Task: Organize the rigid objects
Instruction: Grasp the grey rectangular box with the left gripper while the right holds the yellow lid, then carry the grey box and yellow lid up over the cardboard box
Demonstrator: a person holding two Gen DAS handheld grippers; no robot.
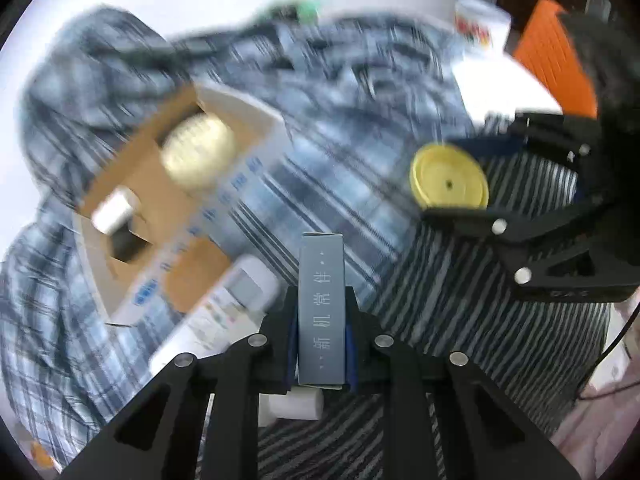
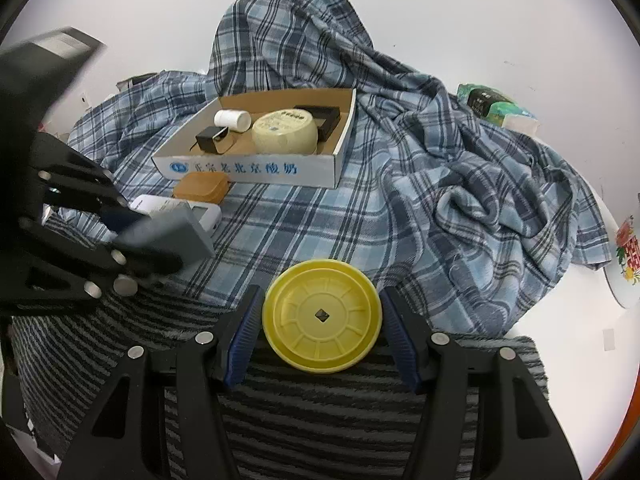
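While the left hand-held gripper (image 1: 322,340) pinches a slim grey box (image 1: 322,312) by its long sides, its blue pads pressed flat against the box, the right hand-held gripper (image 2: 320,330) holds a round yellow lid (image 2: 321,316) between its fingers, both pads touching the lid's rim. Landmark for the rest is the open cardboard tray (image 2: 256,168) with blue print on its white front wall, resting on a blue plaid blanket (image 2: 400,200). Inside the tray lie a white cylinder (image 2: 233,119) at the back left, a small black adapter (image 2: 210,140) just in front of it, a cream round tub (image 2: 285,131) in the middle, and a black flat box (image 2: 320,118) behind the tub, touching it. Just in front of the tray's left corner sits an orange-brown case (image 2: 202,187), and nearer still a white remote (image 2: 200,212), partly hidden by the grey box in the right wrist view. The grey box hangs in front and left of the tray, above the remote; the left wrist view is blurred around it. The yellow lid sits well in front of the tray, over the edge where the plaid blanket meets a black-and-grey striped cloth (image 2: 320,420). Beyond the tray to the right, at the blanket's far edge, are green-wrapped packs (image 2: 496,108). Another white cylinder (image 1: 296,404) lies on the striped cloth under the left fingers
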